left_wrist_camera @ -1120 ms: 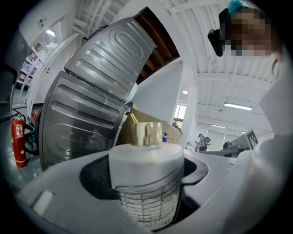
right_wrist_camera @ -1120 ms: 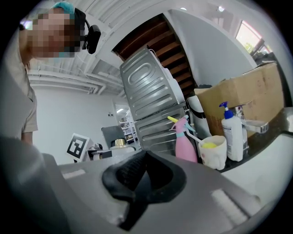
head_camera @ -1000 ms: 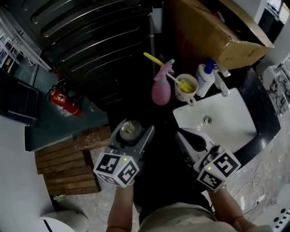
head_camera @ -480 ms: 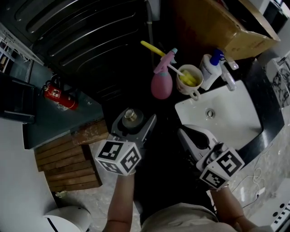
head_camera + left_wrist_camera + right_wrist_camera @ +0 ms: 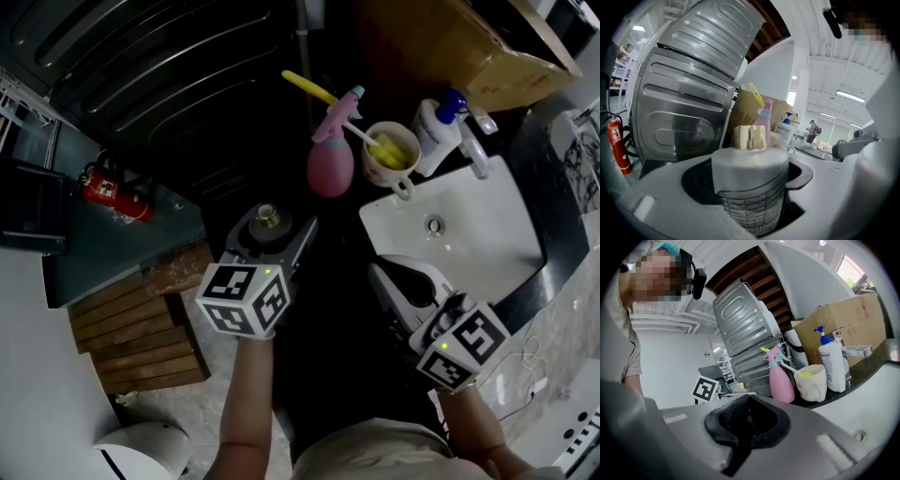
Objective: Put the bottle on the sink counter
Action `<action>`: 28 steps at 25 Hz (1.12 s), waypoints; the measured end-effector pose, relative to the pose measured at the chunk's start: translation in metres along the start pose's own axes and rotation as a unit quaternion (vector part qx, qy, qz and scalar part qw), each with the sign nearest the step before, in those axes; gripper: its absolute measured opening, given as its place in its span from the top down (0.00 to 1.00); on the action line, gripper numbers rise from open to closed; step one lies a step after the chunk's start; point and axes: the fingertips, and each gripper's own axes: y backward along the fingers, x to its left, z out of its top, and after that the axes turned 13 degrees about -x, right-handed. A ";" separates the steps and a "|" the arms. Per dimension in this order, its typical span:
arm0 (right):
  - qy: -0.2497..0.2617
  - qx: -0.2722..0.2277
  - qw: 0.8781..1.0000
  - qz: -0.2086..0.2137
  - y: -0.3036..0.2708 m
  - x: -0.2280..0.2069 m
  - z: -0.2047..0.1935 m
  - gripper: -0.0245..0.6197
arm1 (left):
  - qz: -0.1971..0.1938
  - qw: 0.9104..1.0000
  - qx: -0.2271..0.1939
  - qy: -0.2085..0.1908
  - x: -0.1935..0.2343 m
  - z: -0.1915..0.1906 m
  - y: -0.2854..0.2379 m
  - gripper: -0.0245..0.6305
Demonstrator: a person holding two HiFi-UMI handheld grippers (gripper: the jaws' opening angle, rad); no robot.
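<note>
The right gripper (image 5: 746, 423) sits nearest the person, low and to the right. Its dark pads are pressed together with nothing between them, and in the head view it hangs over the near edge of the white sink (image 5: 483, 234). The left gripper (image 5: 272, 246) is a little further out and off to the left of the sink, held over dark floor. Its fingers are closed on the bottle (image 5: 750, 187), a clear one with measuring lines on its side and a pale ribbed cap. The bottle stands upright in the grip, up in the air, not on the counter (image 5: 555, 216) that runs as a dark band around the sink. On the floor to the left lie some wooden slats (image 5: 141, 337), and beyond them a red fire extinguisher (image 5: 108, 192). Past the held bottle, at the back of the sink, a row of things stands close together: a pink spray bottle (image 5: 331, 167), then a cream mug (image 5: 389, 155) with a yellow brush (image 5: 309, 89) leaning out of it, then a white pump bottle (image 5: 436, 131) with a blue top just beside the tap (image 5: 473, 155). Behind the row are a brown cardboard box (image 5: 469, 47) on the right and a large ribbed metal panel (image 5: 169, 75) on the left.
</note>
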 end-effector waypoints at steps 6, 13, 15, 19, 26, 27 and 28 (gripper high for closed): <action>0.000 0.006 1.000 -0.005 0.000 -0.003 -0.005 0.96 | 0.015 1.000 0.022 -0.008 0.013 -0.011 -0.008 0.43; -0.001 0.006 1.000 -0.002 -0.002 0.001 -0.006 0.96 | 0.027 0.998 0.049 -0.040 0.023 -0.018 -0.015 0.43; -0.002 0.006 1.000 0.000 -0.002 0.004 -0.006 0.96 | 0.026 0.997 0.060 -0.052 0.022 -0.021 -0.016 0.43; -0.003 0.004 1.000 0.001 -0.002 0.007 -0.005 0.96 | 0.027 0.995 0.070 -0.073 0.020 -0.024 -0.017 0.43; -0.004 0.002 1.000 0.004 -0.001 0.010 -0.003 0.96 | 0.028 0.995 0.072 -0.070 0.021 -0.024 -0.017 0.43; -0.005 0.003 1.000 0.005 -0.001 0.011 -0.003 0.96 | 0.027 0.994 0.070 -0.074 0.020 -0.024 -0.017 0.43; -0.005 0.003 1.000 0.006 -0.001 0.012 -0.004 0.96 | 0.026 0.994 0.069 -0.078 0.020 -0.024 -0.016 0.43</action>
